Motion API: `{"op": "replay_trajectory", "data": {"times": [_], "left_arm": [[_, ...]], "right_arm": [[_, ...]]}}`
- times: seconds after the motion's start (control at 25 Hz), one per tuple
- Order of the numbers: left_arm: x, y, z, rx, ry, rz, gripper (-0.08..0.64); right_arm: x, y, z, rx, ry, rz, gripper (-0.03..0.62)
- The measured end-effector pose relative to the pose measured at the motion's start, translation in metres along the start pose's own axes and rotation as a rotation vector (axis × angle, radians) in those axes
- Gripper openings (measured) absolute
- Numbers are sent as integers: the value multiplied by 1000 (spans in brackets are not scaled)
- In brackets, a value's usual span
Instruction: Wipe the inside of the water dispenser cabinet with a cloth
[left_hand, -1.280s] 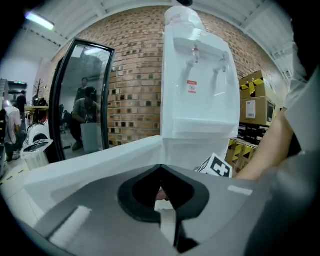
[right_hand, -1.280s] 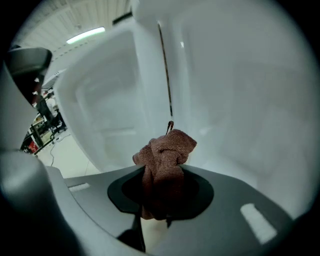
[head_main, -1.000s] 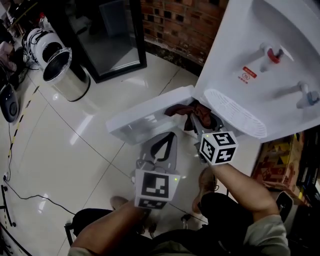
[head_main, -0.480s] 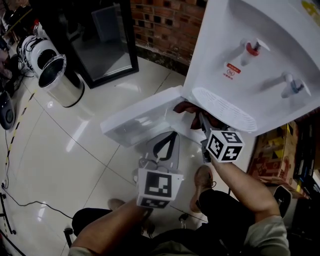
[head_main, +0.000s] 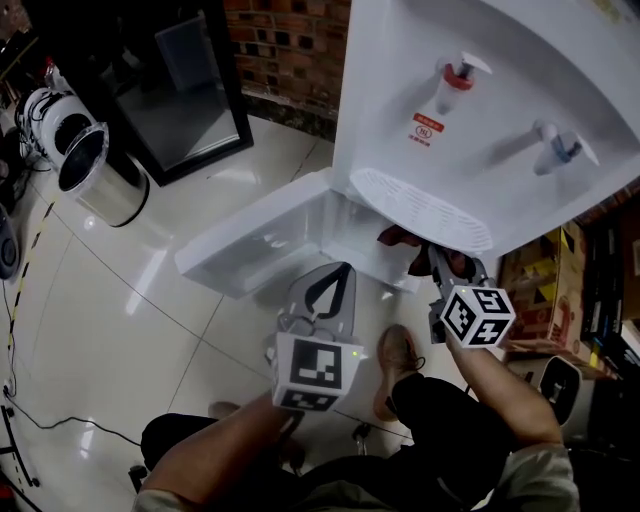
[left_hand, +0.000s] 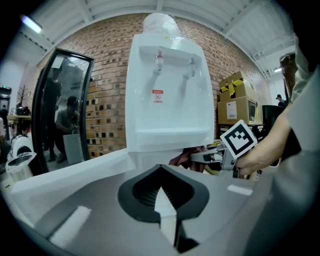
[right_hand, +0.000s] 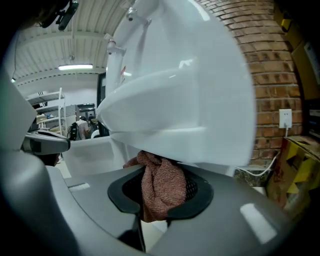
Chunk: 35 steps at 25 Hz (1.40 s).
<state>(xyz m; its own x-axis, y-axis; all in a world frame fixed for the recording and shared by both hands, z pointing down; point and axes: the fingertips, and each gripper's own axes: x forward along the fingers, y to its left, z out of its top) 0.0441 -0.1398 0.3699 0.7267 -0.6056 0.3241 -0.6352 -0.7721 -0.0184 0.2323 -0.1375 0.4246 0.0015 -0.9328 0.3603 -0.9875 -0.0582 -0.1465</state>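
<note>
Jaws of the right gripper (head_main: 437, 258) clench the cloth (right_hand: 160, 190), forearm (head_main: 503, 388) outstretched (left gripper (left_hand: 160, 172): closed, empty).

1. The left tongs (head_main: 341, 274) have a pale grey plastic shell. A black ribbed lining (left_hand: 137, 192) rims the teardrop opening behind the jaws.
2. The right tongs (head_main: 440, 262) have the same grey shell and the same black lining (right_hand: 120, 192).
3. Each carries a white cube printed with black square markers: the left cube (head_main: 317, 370) and the right cube (head_main: 478, 315). A small green light (head_main: 353, 353) glows by the left one.
4. The person wears a light grey-green sleeve (head_main: 530, 480), dark trousers (head_main: 440, 410) and a brown shoe (head_main: 398, 365).
</note>
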Motion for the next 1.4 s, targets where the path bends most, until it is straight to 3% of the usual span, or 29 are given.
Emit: {"op": "replay_trajectory", "data": {"times": [0.24,0.56,1.4], "left_arm": [[8,-13,-3,16,11,-27,0],[19,-30,-12,35,38,-52,0],[46,-4,-57,-9,137,-13,0]], "right_arm": [[-48,-52,-8,65,-24,-114,104],[-49,-44,-16,-210,13,-119,106],[36,-67,-185,-262,362,-115,106]]}}
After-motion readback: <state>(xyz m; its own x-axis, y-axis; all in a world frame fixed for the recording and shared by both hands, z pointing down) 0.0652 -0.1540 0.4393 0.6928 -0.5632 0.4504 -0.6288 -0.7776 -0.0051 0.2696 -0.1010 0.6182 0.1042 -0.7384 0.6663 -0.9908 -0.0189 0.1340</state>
